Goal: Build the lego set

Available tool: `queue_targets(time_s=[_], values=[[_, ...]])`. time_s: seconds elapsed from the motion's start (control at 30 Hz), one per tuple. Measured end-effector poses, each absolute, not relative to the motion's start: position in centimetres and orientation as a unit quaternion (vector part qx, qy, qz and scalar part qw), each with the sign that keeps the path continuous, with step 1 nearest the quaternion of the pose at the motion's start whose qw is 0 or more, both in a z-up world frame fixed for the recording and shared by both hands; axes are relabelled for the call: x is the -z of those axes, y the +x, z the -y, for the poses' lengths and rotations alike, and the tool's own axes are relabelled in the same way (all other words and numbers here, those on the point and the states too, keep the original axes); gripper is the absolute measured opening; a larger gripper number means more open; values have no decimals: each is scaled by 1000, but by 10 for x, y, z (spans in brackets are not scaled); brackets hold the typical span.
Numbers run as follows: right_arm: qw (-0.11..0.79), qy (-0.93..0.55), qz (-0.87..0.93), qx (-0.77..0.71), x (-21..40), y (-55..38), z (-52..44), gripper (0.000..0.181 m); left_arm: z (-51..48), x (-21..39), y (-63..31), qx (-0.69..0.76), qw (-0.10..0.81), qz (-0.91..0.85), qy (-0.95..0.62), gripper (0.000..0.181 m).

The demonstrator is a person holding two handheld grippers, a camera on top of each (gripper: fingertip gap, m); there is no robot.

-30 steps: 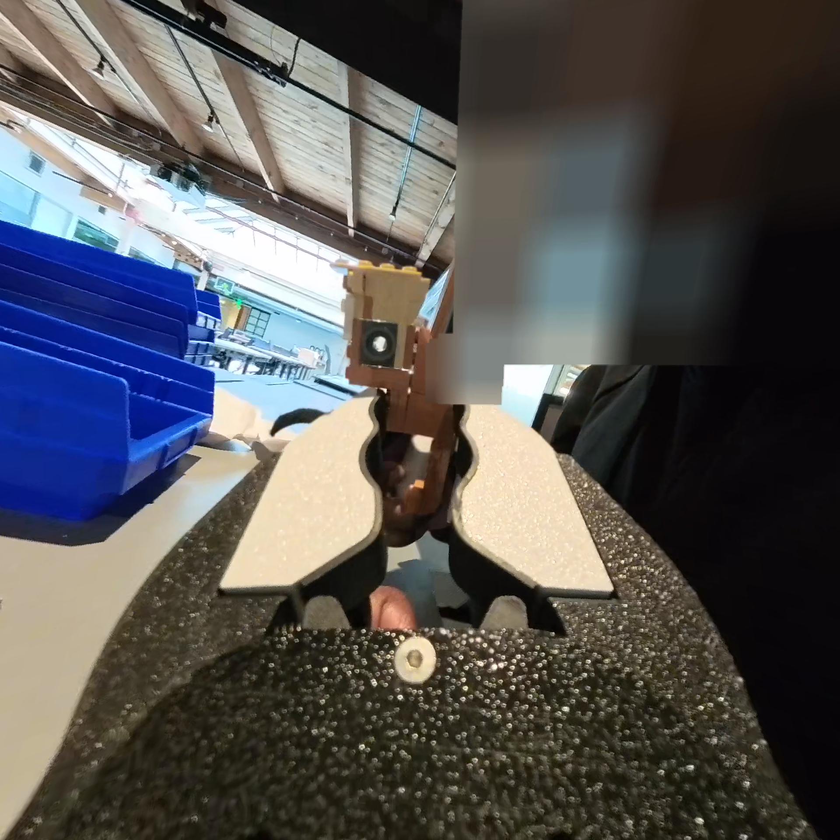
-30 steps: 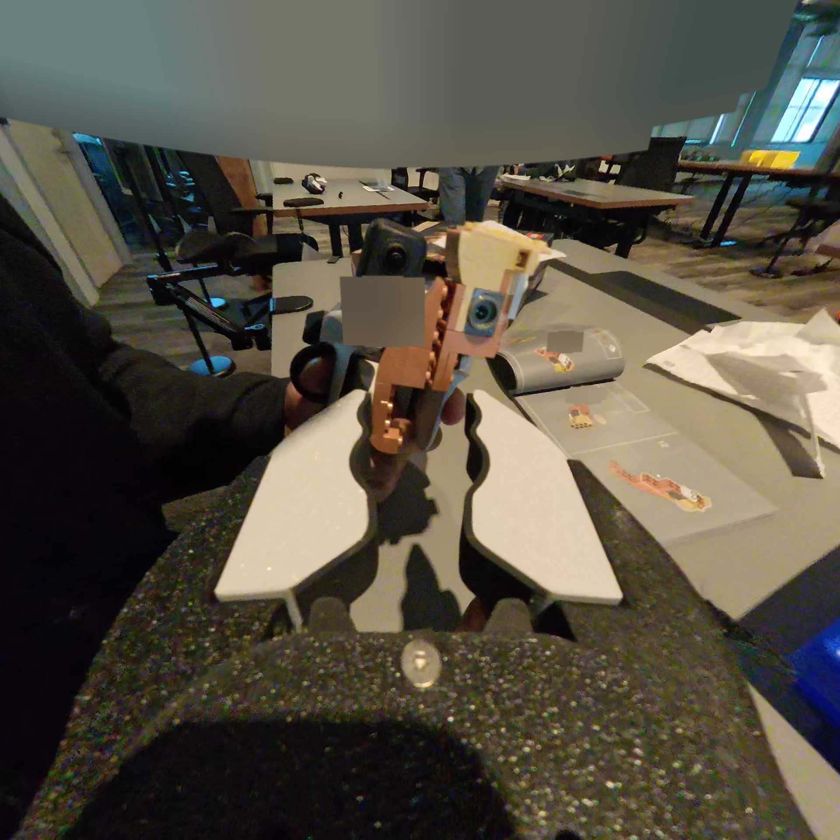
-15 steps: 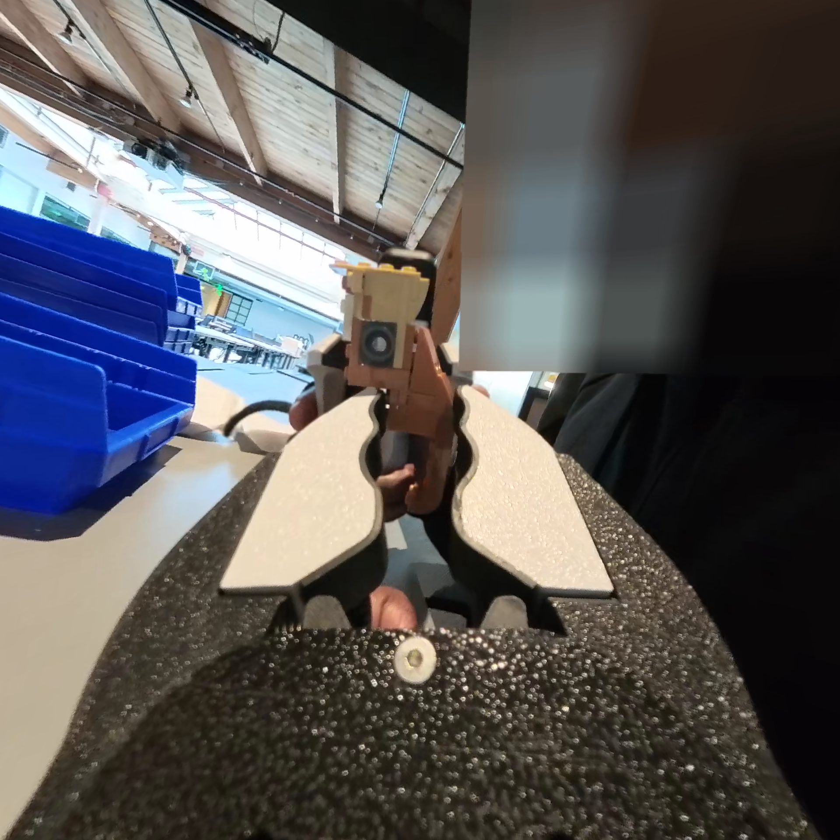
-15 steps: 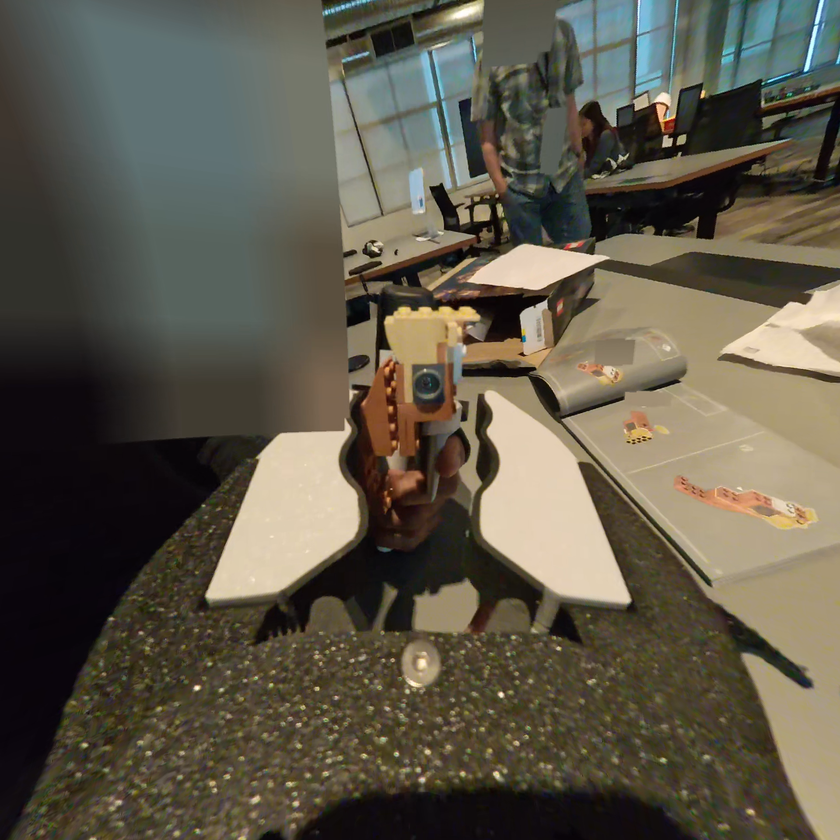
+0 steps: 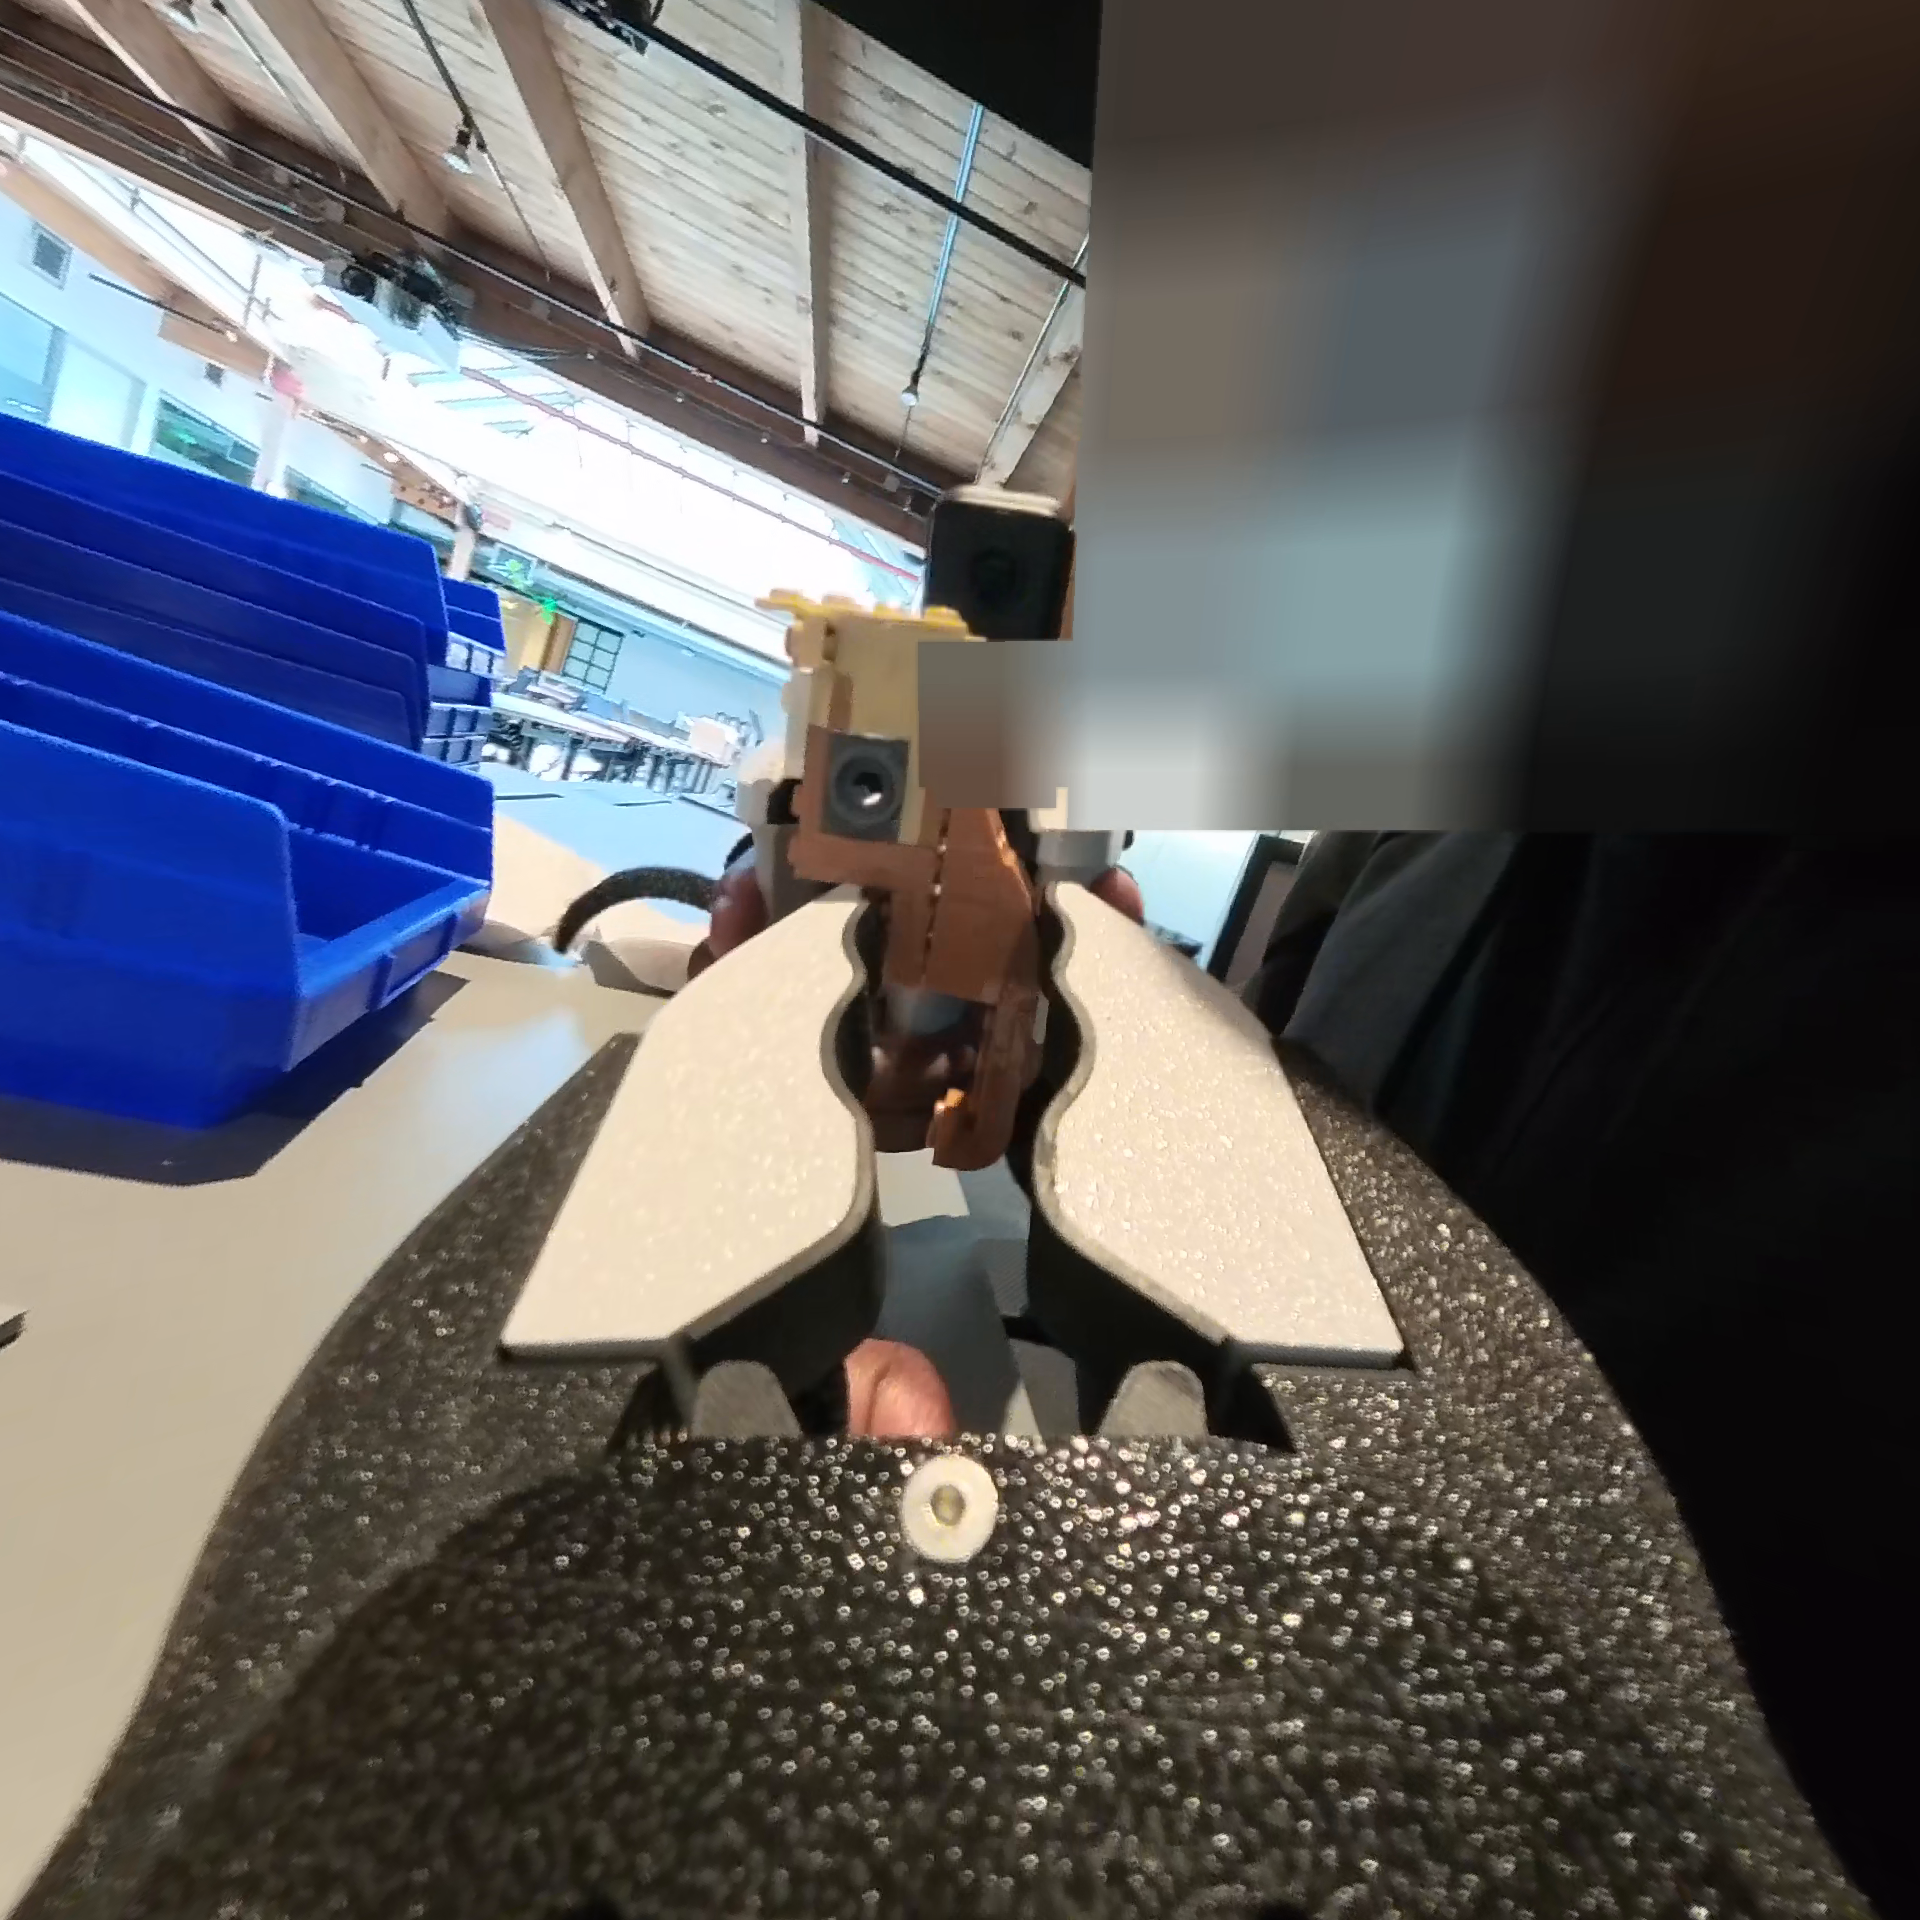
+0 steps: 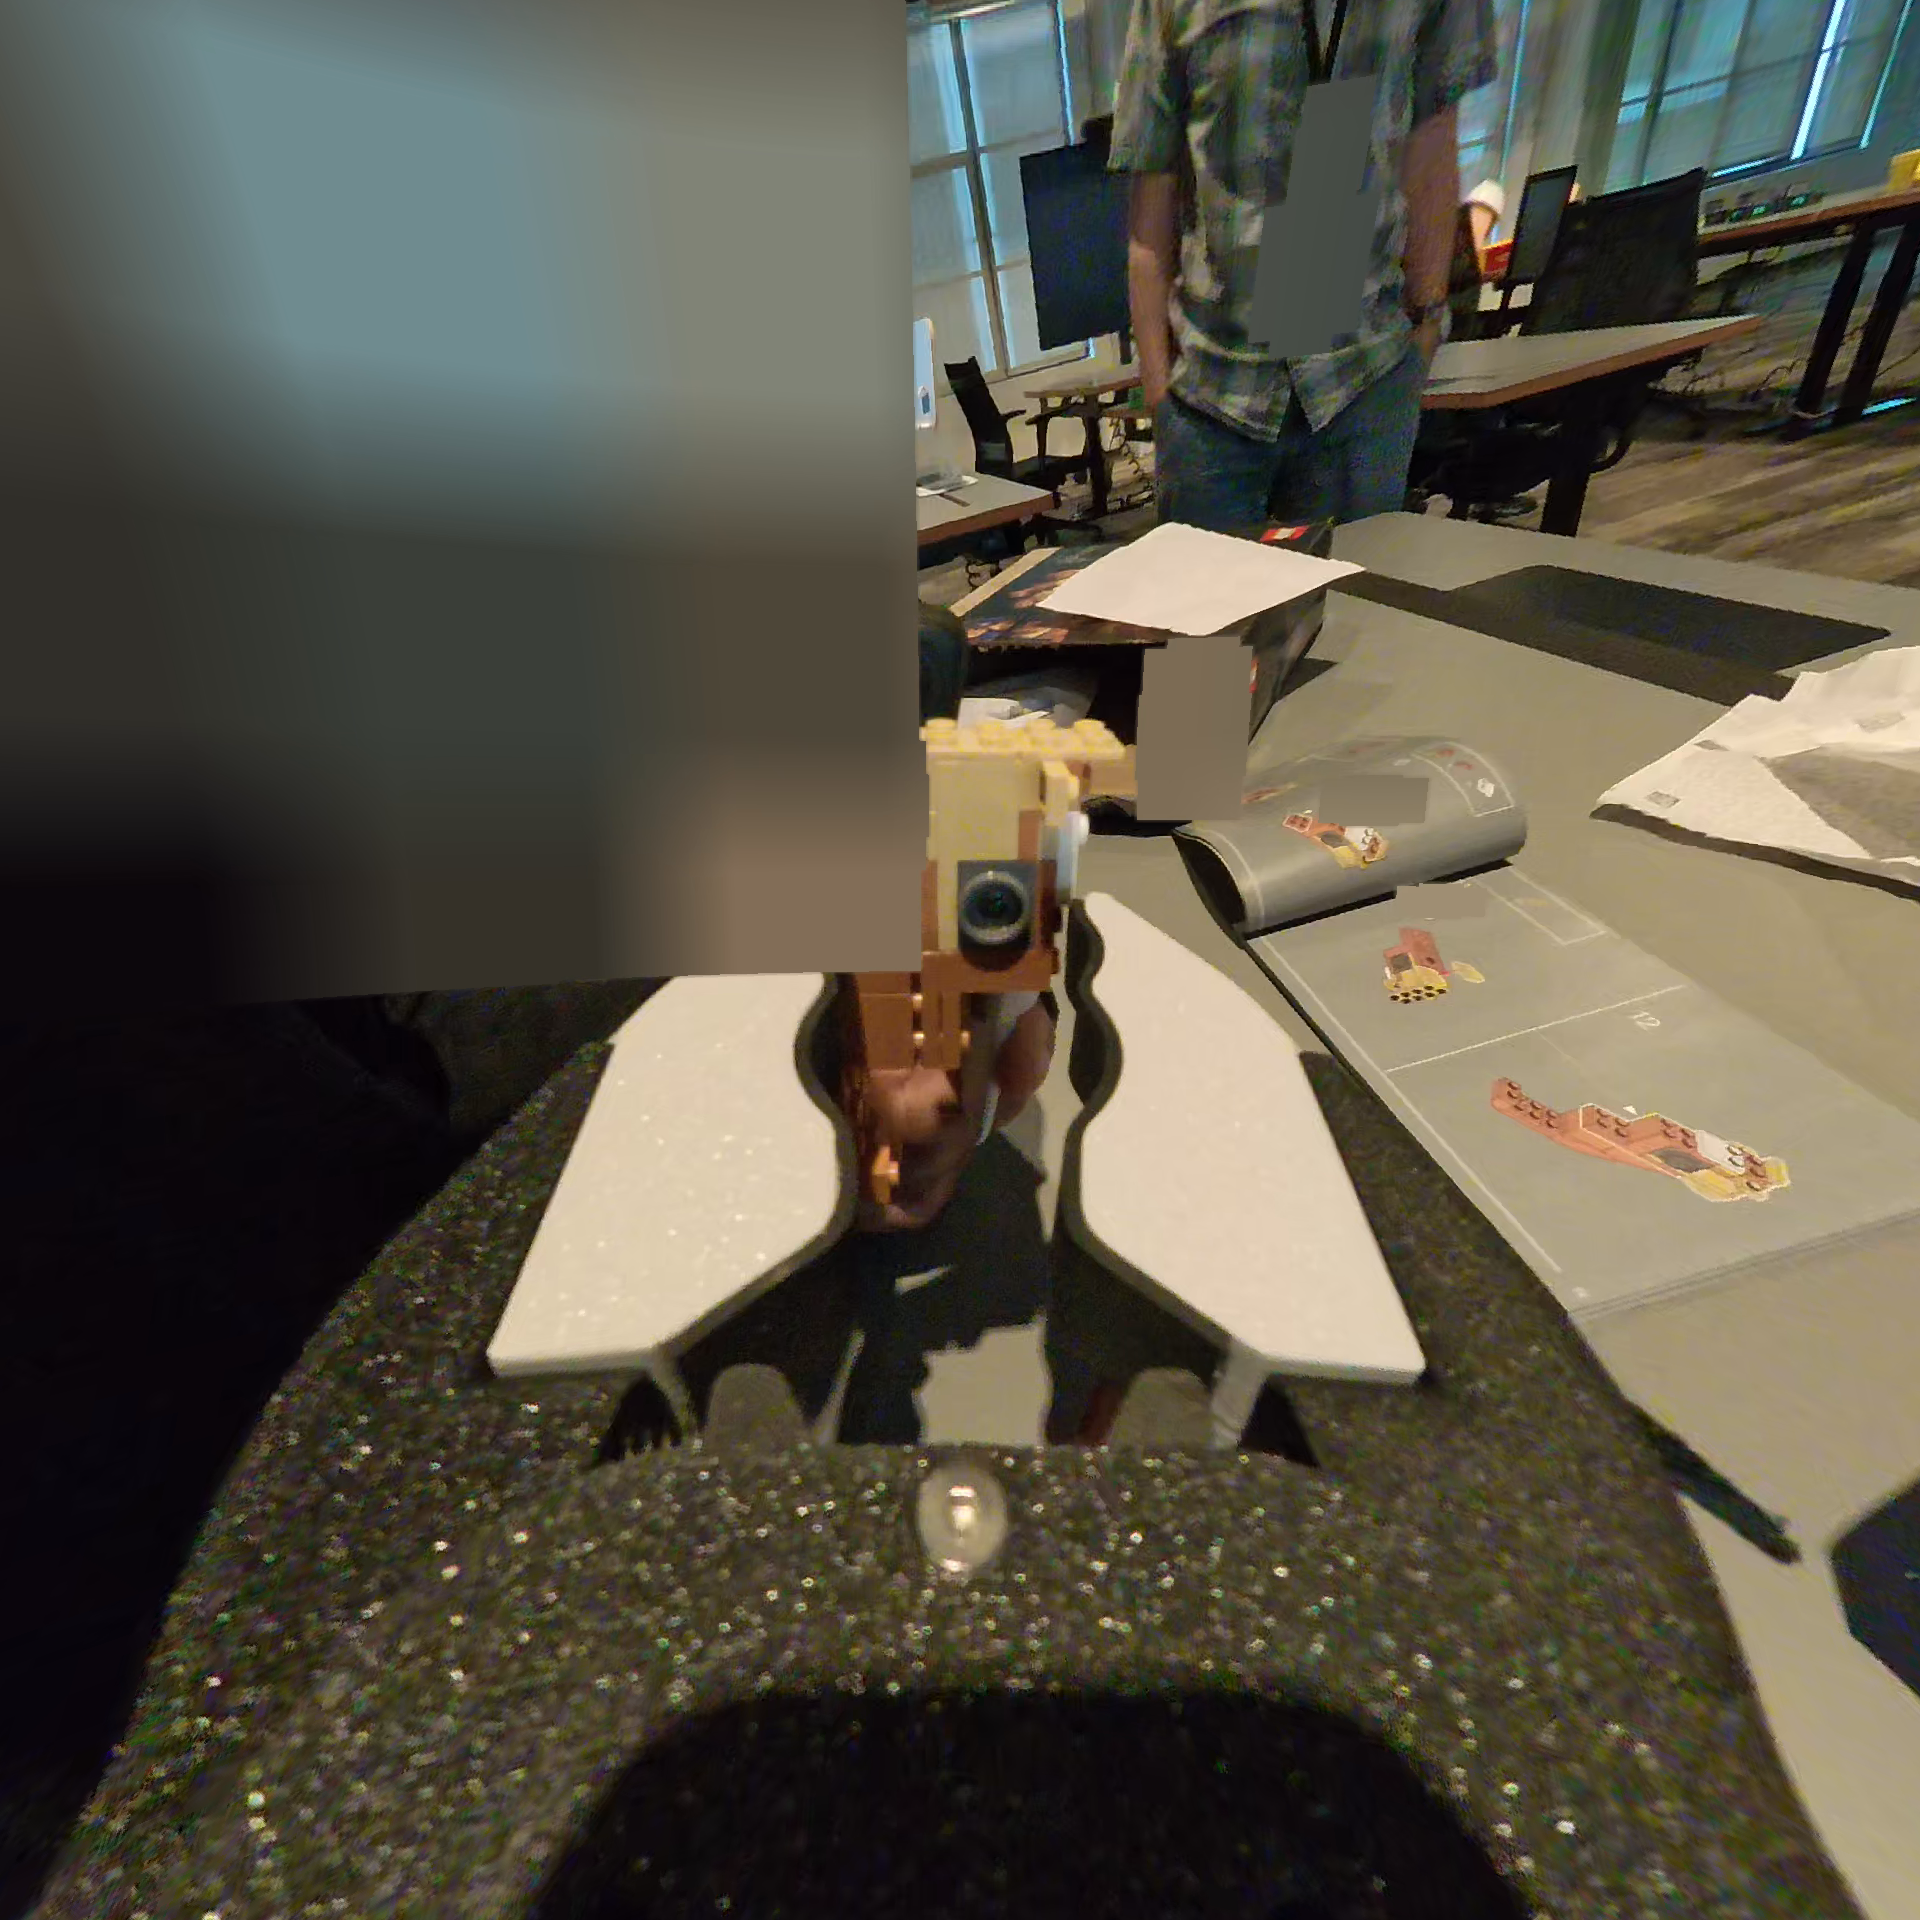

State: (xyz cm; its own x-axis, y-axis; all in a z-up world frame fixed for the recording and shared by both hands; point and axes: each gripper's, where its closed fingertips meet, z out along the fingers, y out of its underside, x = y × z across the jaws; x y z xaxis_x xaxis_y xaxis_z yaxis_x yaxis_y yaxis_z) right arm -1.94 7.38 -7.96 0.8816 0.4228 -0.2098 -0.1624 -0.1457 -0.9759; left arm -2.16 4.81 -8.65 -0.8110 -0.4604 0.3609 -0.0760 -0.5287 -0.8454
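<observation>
The lego model (image 5: 914, 852), a brown body topped with tan bricks and a grey round-holed piece, is held up off the counter (image 5: 208, 1299), between the two grippers, which face each other. In the left wrist view the left gripper (image 5: 951, 940) has its fingers (image 5: 748, 1101) narrowed round the model's brown lower part, and they seem to be clamping it, though bare fingertips behind the model muddy the contact. In the right wrist view the right gripper (image 6: 951, 951) has its fingers (image 6: 1195, 1122) at a moderate gap; the model sits at their tips, nearer the left finger, with a clear space to the right one, so I judge this gripper is not gripping it. A human hand (image 6: 935, 1122) shows behind and below the model in both views.

The booklet (image 6: 1558, 1091) lies open on the counter to the right, its pictures showing a longer brown hull; the build looks only partly done. Blue bins (image 5: 208, 831) stand to the left, a box (image 6: 1143, 623) and paper (image 6: 1766, 779) farther back, with a person standing beyond.

The step in hand seems to be passing or steadying the model between grippers. To do it well, the right fingers should close on a solid brown block, not the tan top or the small overhanging plates, squarely across flat faces. The left hold should stay firm until the right one is seated; pressure should run along the stud joints so nothing pops apart.
</observation>
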Motion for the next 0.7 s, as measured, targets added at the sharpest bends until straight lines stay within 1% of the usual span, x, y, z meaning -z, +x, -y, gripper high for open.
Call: queue_targets(time_s=[0.03, 0.1, 0.37, 0.7], values=[[648, -722, 90, -225, 80, -20, -74, 39, -48, 87, -21, 824, 119, -473, -286, 27], [650, -719, 89, -228, 79, -20, -74, 37, -47, 87, -22, 822, 122, -478, -285, 28], [657, -712, 86, -235, 79, -19, -73, 37, -47, 88, -21, 814, 128, -485, -293, 27], [668, -702, 97, -227, 74, -22, -70, 41, -44, 83, -24, 808, 144, -493, -290, 27]])
